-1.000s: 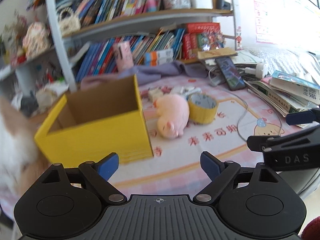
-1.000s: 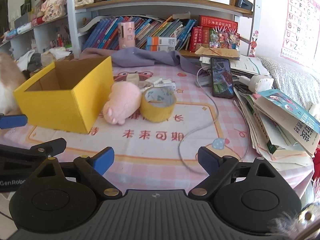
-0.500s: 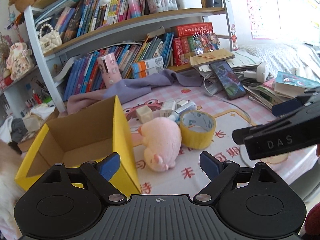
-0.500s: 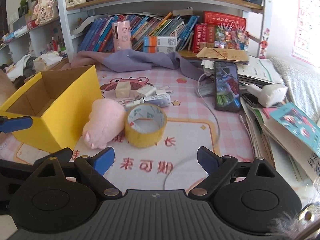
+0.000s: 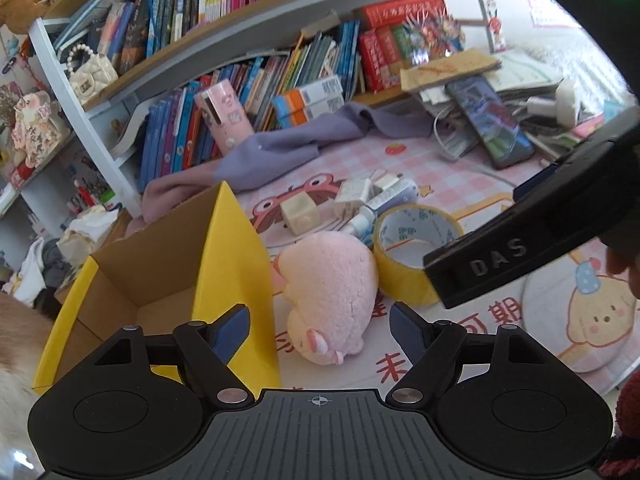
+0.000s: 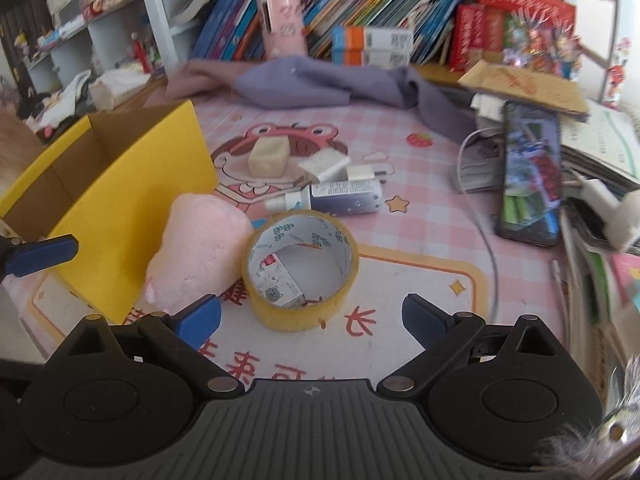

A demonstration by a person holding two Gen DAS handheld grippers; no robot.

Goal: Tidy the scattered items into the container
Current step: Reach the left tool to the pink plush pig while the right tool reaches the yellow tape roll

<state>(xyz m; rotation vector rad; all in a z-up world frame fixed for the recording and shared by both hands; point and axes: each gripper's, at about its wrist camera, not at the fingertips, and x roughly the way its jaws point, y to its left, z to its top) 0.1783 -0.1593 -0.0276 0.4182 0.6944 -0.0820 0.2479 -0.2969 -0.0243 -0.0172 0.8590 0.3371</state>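
Observation:
A yellow cardboard box (image 5: 236, 264) stands open at the left, brown inside. Against its right wall lies a pink plush (image 5: 332, 280), and a yellow tape roll (image 5: 404, 248) sits beside the plush. My left gripper (image 5: 318, 320) hovers just short of the plush, its jaws closing, with the pads off it. My right gripper (image 6: 310, 314) is over the near rim of the tape roll (image 6: 300, 272), jaws opening, touching nothing. Behind the tape lie a small bottle (image 6: 344, 196), a beige cube (image 6: 268, 156) and white plugs (image 6: 324, 164). One of the right gripper's fingers (image 5: 480, 268) hides part of the tape.
A purple cloth (image 6: 320, 80) lies along the back under a packed bookshelf (image 5: 240, 60). At the right are a phone (image 6: 528, 172), a white cable (image 6: 488, 240), a charger (image 6: 616, 212) and stacked books (image 6: 600, 148). Orange-white fur (image 5: 12, 340) shows left of the box.
Both grippers have moved forward and down towards the plush and tape, which now look much nearer. The left jaws have narrowed; the right jaws have widened.

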